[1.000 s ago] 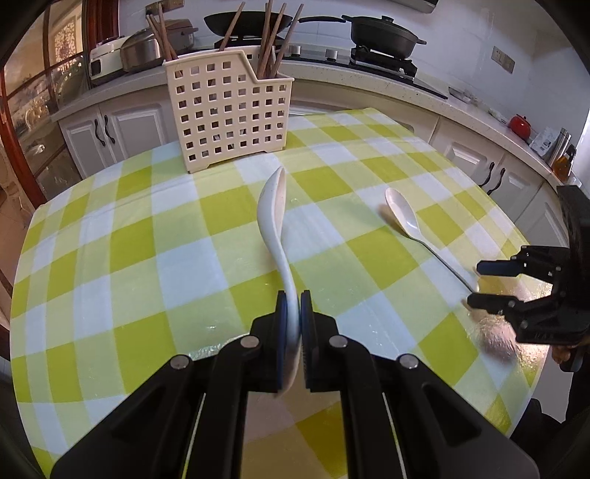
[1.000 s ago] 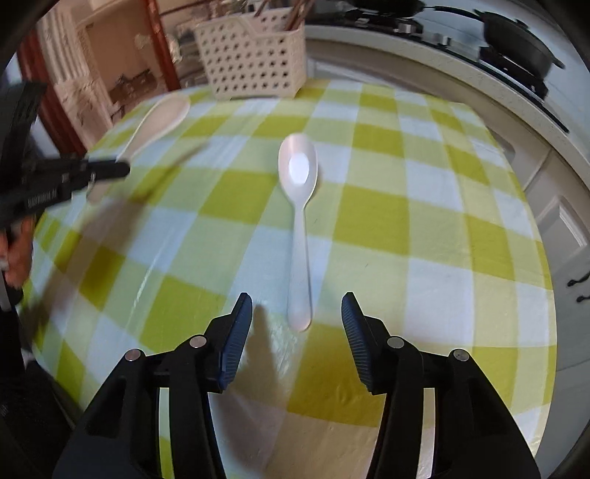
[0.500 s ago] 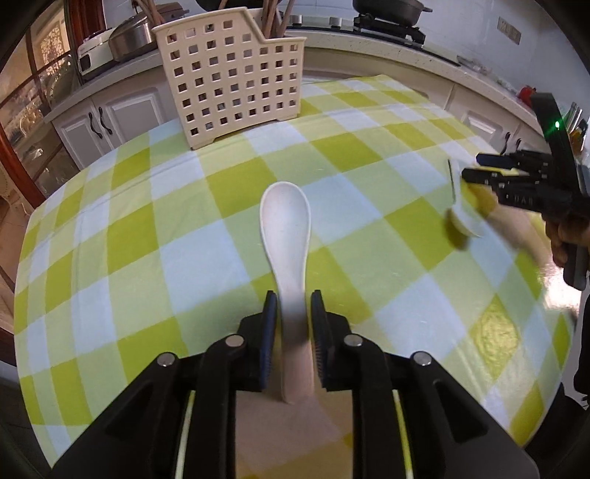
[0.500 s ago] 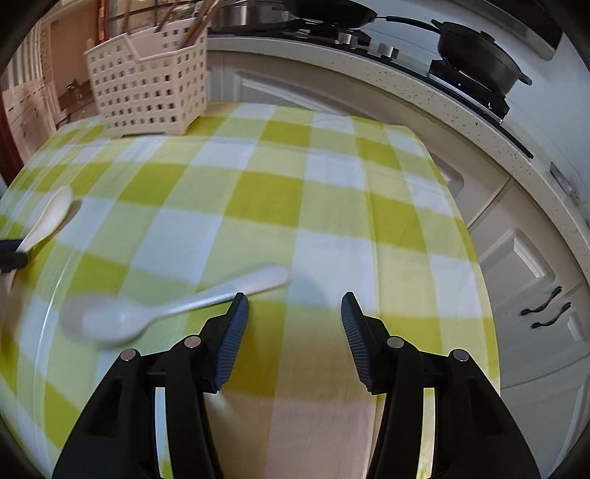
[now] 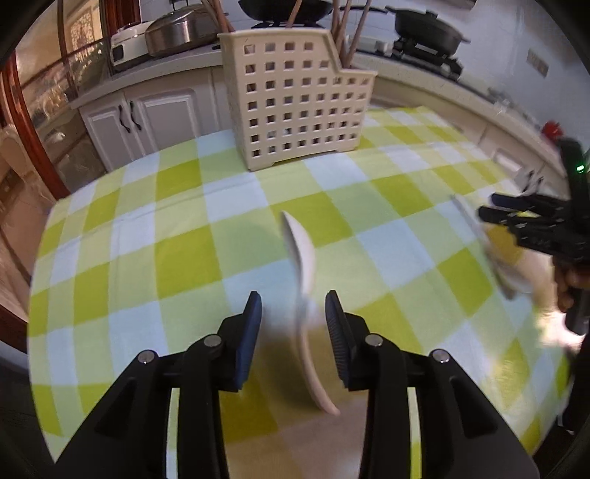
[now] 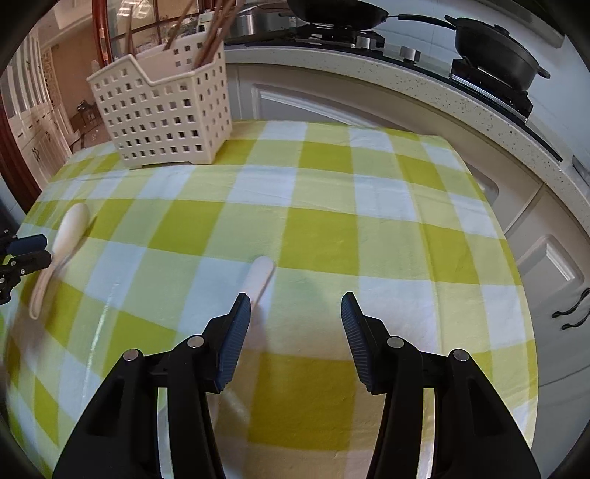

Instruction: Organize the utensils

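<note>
While our left gripper opens its jaws low in the left wrist view, a white spoon stands between the pads, blurred, its bowl up toward mid-frame and its handle tip down at the lower centre. We cannot see either pad pressing on it; gaps show on both sides. Beneath it lies the green-and-white checked cloth. At the upper centre a cream slotted caddy stands on the cloth, with wooden chopsticks rising from it. At the right edge our right gripper shows in blur, with a second spoon smeared below its fingers; a hand grips the handle there.

From the right wrist view, our right gripper holds its fingers well apart at the bottom, nothing pinched between them. One spoon's handle pokes out just beside the left pad; whether they touch, we cannot tell. At the left edge the other spoon hangs by the left gripper's tips. The caddy sits at the upper left.
</note>
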Demonstrator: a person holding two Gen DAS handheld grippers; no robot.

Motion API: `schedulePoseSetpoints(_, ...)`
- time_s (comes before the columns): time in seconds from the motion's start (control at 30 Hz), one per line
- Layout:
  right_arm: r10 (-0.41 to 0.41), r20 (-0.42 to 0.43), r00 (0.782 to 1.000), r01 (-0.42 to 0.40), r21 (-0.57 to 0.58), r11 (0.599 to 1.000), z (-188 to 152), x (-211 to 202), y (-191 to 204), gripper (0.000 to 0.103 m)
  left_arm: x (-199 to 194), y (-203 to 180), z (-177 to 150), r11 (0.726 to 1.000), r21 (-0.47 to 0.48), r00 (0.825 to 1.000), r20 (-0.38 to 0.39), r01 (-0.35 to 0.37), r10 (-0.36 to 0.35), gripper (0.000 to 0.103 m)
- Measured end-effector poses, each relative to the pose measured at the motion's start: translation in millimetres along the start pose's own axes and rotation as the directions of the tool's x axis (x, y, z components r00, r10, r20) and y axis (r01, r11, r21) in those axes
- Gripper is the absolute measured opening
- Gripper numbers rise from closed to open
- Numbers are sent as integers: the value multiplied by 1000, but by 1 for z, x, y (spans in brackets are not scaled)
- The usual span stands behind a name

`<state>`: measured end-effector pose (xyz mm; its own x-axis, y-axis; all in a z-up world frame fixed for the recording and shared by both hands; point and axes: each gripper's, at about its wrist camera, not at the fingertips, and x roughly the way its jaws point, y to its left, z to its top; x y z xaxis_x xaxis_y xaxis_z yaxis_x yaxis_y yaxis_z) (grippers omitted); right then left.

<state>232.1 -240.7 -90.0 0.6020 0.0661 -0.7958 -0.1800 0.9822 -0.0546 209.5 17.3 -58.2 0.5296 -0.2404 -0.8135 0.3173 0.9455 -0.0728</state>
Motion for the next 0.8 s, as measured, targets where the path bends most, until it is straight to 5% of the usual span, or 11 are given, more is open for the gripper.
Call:
schedulePoseSetpoints(0.1,40,-11,999,-40,-18,999,-3,-4,11,48,-10,-11,-12,997,-2,997,6,74,-74,20)
schedulePoseSetpoints(0.27,52,-35,998,-54,-44,998,-4,2,25,48,2,-31,-33,963,-52,962,-64,263,-266,19)
schedulePoseSetpoints(0.4,57,-54,997,-60,-62,996,-6,10,31,49,9,-35,-40,966,-52,962,-88,253,-257,19)
schedulePoseSetpoints(0.6,66,-52,996,-70,-77,995,-1,15,37,50,9,-8,-33,990,-64,987,-89,125,-131,20)
schedulePoseSetpoints(0.8,85,-49,995,-89,-96,991,5,18,45,50,14,33,-17,995,-91,996,-79,33,-41,36)
